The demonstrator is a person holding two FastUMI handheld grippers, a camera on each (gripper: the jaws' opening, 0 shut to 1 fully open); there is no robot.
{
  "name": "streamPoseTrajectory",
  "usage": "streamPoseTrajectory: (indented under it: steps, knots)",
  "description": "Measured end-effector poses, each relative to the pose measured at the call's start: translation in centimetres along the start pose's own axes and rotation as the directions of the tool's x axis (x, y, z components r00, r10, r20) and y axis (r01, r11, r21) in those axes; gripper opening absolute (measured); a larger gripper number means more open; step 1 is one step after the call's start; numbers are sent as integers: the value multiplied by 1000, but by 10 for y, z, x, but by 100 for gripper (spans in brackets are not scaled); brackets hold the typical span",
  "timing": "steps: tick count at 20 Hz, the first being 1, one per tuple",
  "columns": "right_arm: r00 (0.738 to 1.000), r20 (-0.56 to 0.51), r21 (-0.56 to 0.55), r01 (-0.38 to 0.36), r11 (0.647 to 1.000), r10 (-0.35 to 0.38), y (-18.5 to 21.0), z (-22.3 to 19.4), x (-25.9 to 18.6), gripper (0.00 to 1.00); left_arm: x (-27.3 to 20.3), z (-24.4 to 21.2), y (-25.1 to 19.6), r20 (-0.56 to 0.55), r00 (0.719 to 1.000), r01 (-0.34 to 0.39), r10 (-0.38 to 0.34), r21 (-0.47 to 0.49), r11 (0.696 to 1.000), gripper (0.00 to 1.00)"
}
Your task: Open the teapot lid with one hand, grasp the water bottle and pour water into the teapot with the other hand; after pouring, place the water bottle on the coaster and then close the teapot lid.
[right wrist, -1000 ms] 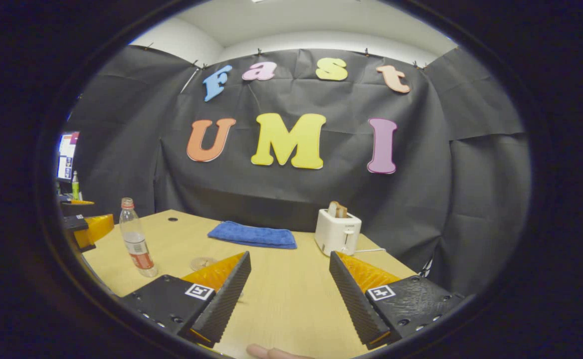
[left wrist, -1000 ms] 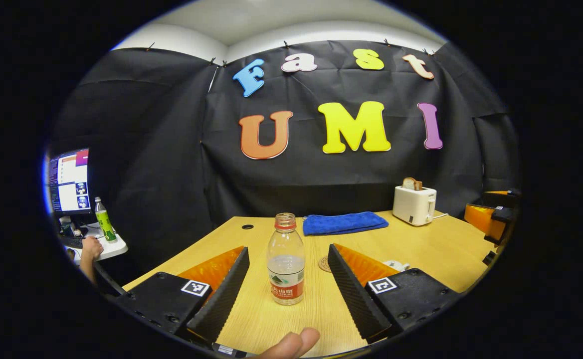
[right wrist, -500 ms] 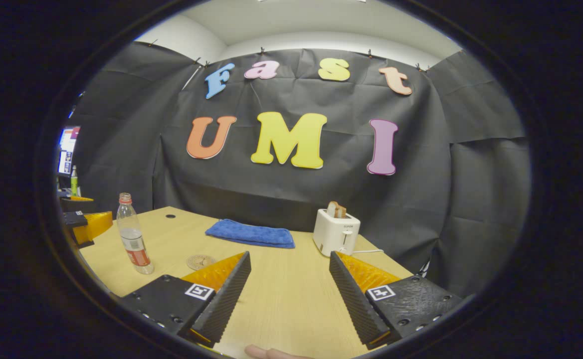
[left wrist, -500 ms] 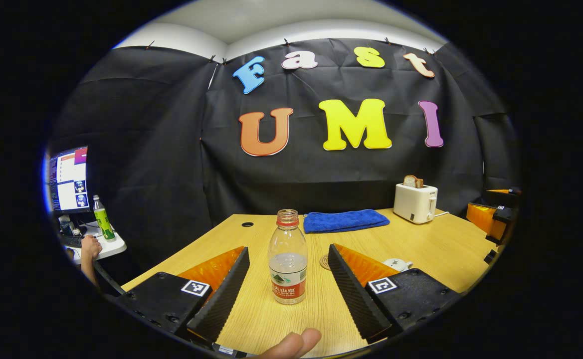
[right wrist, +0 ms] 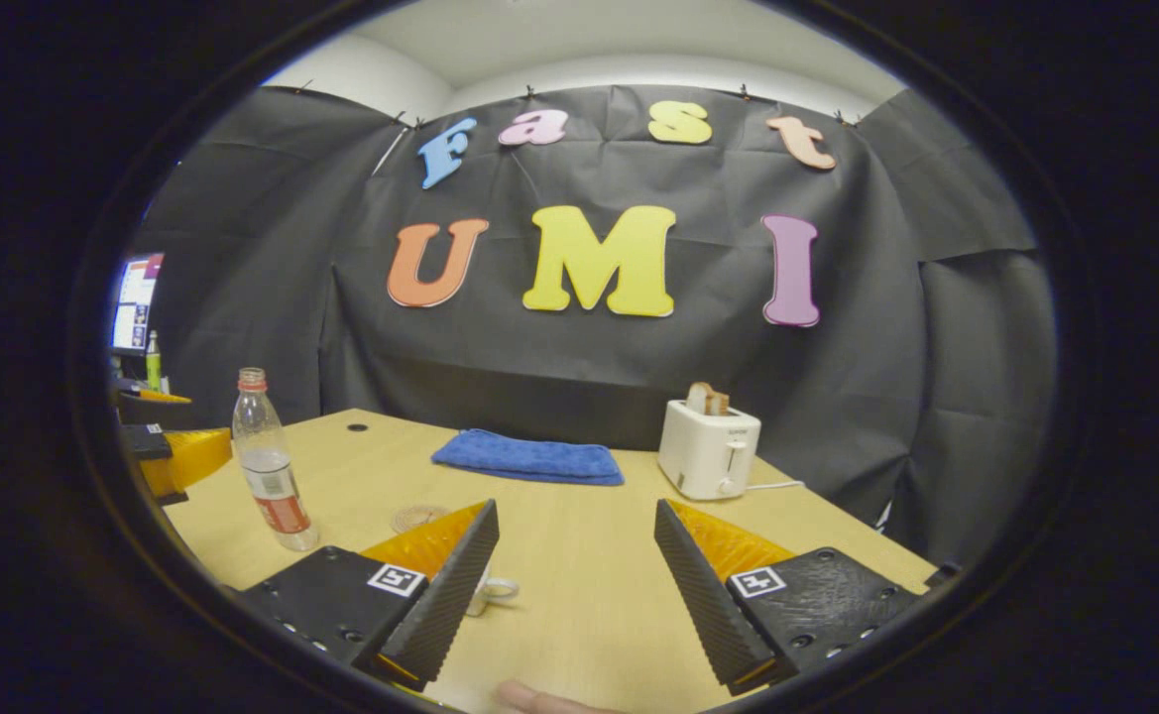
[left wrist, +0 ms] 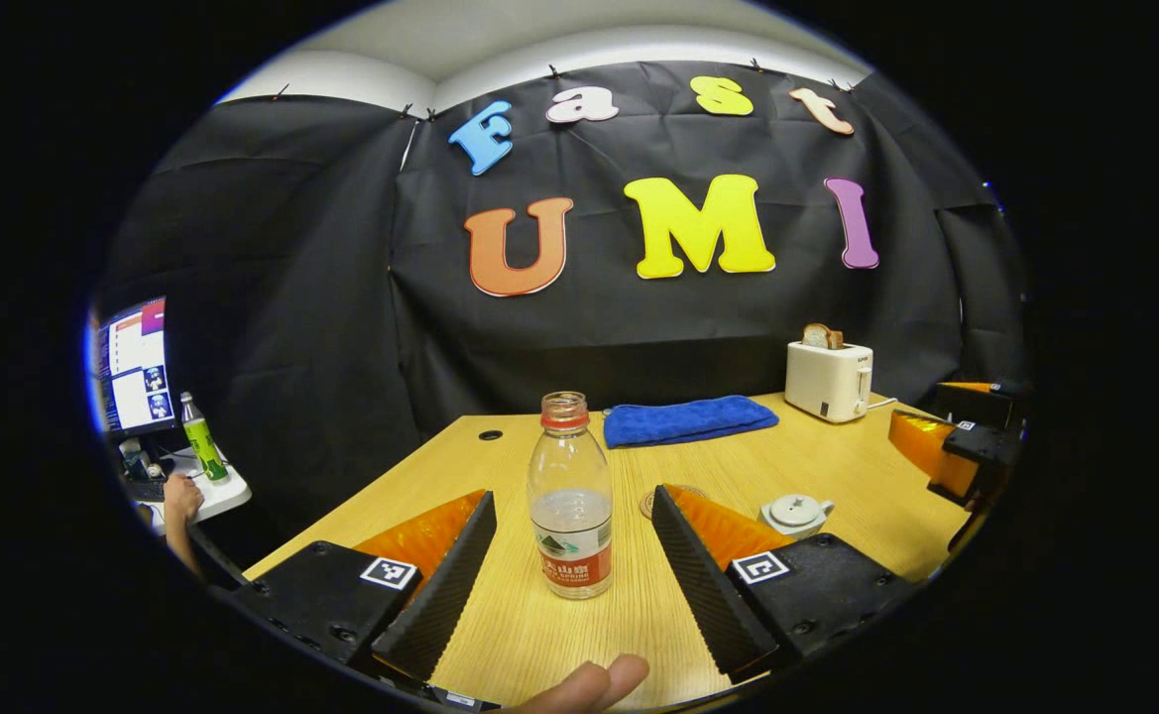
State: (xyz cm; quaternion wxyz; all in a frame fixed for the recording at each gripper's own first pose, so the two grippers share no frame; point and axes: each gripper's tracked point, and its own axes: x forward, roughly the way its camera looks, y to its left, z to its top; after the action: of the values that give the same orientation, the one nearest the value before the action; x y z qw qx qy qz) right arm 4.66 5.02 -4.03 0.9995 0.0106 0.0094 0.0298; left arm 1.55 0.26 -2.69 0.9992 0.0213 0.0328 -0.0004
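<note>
1. Water bottle [left wrist: 569, 496] stands upright, uncapped, at lower centre of the left gripper view, between the left gripper's [left wrist: 572, 570] wide-spread fingers, untouched.
2. Teapot [left wrist: 795, 514], lid on, sits at lower right beside the coaster [left wrist: 650, 499] on the surface [left wrist: 837, 466].
3. Right gripper [right wrist: 575, 585] fingers gape wide, holding nothing.

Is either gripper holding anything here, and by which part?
Nothing held. Left gripper open around the clear plastic water bottle, untouched; right gripper open.

water bottle [left wrist: 569, 521] label print too small to read, nothing else legible
</note>
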Motion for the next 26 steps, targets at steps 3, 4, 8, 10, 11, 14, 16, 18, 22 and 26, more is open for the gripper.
streamPoseTrajectory:
  steps: [3,4,8,10,11,14,16,18,22,26]
  knots:
    - [999,-13,14,-44,999,45,20,-14,16,98,0,0,3,0,1000,-1,1,1,1000,99]
    - [998,-13,15,-54,998,54,25,-16,21,96,0,0,4,0,1000,-2,2,-2,1000,99]
    - [995,-9,-8,-95,995,95,50,-28,41,97,2,-3,8,-10,1000,-8,8,-10,1000,99]
    - [994,-19,-28,-109,994,108,61,-37,50,95,3,-5,10,-17,1000,-12,12,-14,1000,99]
    - [993,-24,-41,-117,992,116,67,-42,56,95,4,-6,11,-21,1000,-15,14,-17,1000,99]
    - [987,-69,-57,-150,987,146,82,-62,65,78,6,-10,18,-37,999,-32,31,-28,999,99]
    - [984,-92,-30,-155,988,151,85,-71,68,70,6,-10,21,-38,999,-35,34,-37,999,99]
    - [980,-96,-2,-174,985,173,91,-74,72,70,7,-10,22,-41,999,-37,35,-47,998,99]
    - [972,-99,-2,-214,977,213,98,-77,78,54,9,-15,23,-56,998,-42,39,-46,998,99]
    - [971,-104,28,-214,977,215,98,-77,81,13,8,-14,24,-59,998,-41,38,-52,998,99]
